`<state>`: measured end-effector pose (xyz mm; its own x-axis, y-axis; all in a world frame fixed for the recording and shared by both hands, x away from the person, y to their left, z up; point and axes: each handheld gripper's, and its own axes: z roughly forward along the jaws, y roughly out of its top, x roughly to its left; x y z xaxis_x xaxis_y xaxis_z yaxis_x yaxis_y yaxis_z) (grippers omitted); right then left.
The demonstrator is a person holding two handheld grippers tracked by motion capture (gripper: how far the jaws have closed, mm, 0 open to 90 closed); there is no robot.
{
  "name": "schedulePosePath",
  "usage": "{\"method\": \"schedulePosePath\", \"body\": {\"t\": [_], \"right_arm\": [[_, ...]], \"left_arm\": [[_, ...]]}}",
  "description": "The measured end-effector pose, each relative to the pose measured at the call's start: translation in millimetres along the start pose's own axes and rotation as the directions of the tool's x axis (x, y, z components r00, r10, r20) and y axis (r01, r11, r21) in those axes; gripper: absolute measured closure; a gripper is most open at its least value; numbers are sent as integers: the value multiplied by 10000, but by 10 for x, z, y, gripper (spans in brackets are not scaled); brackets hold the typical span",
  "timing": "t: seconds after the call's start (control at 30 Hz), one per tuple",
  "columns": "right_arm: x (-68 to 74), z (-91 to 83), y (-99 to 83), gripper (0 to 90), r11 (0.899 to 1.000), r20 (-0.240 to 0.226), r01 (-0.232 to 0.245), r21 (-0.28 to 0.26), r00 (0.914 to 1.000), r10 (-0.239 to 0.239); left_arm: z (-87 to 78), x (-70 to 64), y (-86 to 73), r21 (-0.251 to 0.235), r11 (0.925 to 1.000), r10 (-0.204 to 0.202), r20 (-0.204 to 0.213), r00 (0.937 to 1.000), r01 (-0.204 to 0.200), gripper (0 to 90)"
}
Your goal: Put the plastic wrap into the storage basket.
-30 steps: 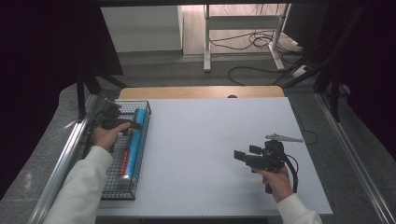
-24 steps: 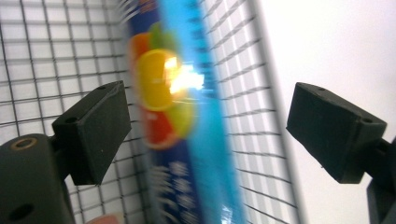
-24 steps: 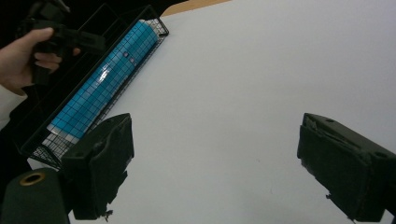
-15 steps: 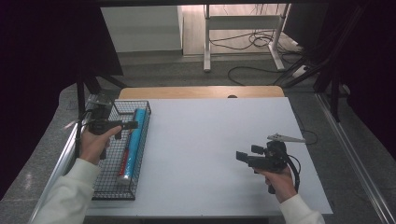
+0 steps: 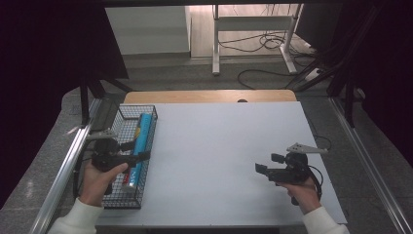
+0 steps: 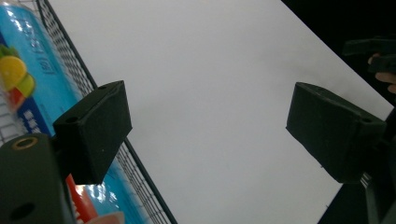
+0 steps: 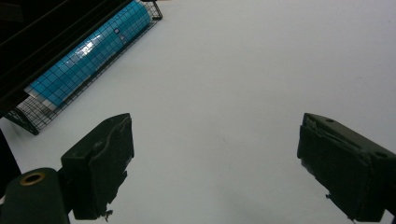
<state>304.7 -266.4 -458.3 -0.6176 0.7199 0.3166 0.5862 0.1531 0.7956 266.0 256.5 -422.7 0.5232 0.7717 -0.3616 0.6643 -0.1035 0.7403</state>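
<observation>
I hold my left hand-held gripper (image 5: pixel 141 157) over the near end of the wire basket (image 5: pixel 147 146) at about nine o'clock on the counter (image 5: pixel 219 161), its jaws spread wide with nothing between them. Below it the blue tube (image 5: pixel 140 141) lies lengthwise along the basket's right wall, a red-ended item (image 5: pixel 127 179) beside it at the near end. In the left gripper view one pad (image 6: pixel 95 128) sits over the basket's wire edge (image 6: pixel 74 74) and the other hangs out over bare white counter, so I judge I am off-centre for a grab — the tube (image 6: pixel 28 88) is to one side of my jaws, not between them. To do this step well I should swing the gripper toward nine o'clock until both pads straddle the tube, turn it so the jaws cross the tube's width instead of running along it, then come straight down inside the wire wall without snagging the mesh. I should close near the tube's middle, since it is long and would likely tip if held by one end. My right hand-held gripper (image 5: pixel 263 168) rests low at about four o'clock, well apart from the basket, jaws also wide and empty — it looks toward the basket (image 7: pixel 56 100) across open counter (image 7: pixel 224 93) and needs only to stay clear.
</observation>
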Motion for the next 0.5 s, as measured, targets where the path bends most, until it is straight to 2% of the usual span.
{"method": "schedulePosePath", "body": {"t": [0.07,0.1,0.23,0.33,0.4,0.5], "right_arm": [[-14,-11,-5,111,10000,-6,2,19,10000,-2],[-34,-21,-11,111,9999,65,115,-7,9999,-115],[-53,-24,-14,111,9996,250,254,83,9994,-256],[-51,-23,-11,111,9996,252,287,68,9993,-289],[-41,-34,-8,111,9988,290,484,36,9984,-485],[-46,-49,-8,111,9982,304,593,-32,9978,-592]], "left_arm": [[-2,-29,-33,74,9999,106,-88,9999,-106,137],[2,-90,-87,180,9993,320,-181,9993,-317,136],[30,-163,-165,257,9984,505,-5,9987,-505,136],[69,-188,-195,373,9970,676,-113,9977,-671,137],[102,-207,-219,439,9955,855,-391,9956,-838,134],[101,-226,-226,369,9956,880,-458,9951,-863,133]]}}
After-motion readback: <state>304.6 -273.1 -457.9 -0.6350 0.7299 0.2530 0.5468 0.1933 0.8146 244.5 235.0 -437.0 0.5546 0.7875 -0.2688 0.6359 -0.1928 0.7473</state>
